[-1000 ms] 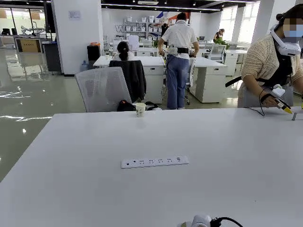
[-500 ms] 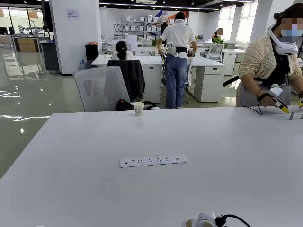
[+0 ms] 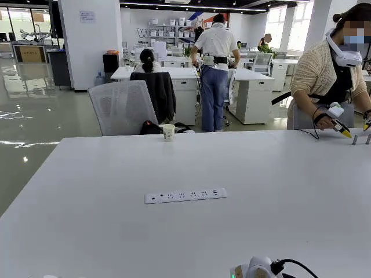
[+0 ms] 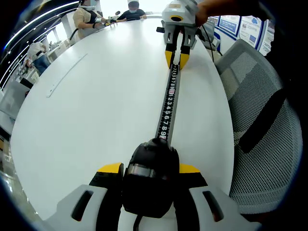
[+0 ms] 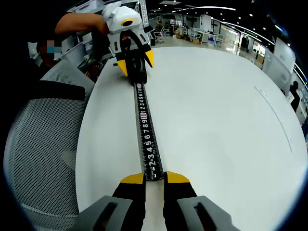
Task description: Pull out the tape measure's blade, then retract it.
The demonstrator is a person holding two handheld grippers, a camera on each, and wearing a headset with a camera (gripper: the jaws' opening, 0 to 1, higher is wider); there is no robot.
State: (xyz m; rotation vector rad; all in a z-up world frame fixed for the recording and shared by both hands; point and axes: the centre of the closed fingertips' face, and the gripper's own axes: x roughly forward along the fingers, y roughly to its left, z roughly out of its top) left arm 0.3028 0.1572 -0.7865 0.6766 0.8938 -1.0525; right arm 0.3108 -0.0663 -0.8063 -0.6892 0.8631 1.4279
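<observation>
Workbench [image 3: 87, 202] white, tape measure [image 4: 149, 178], pwr strip [image 3: 185, 196], cup [image 3: 168, 132] (paper?), desks [image 3: 188, 92] behind

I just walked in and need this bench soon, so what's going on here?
A person is working a tape measure with two handheld grippers on a white table. The left gripper is closed around the tape measure's black body, and the right gripper pinches the tip of the blade. The blade is pulled out and lies flat along the table between them. It has not yet been retracted.
</observation>
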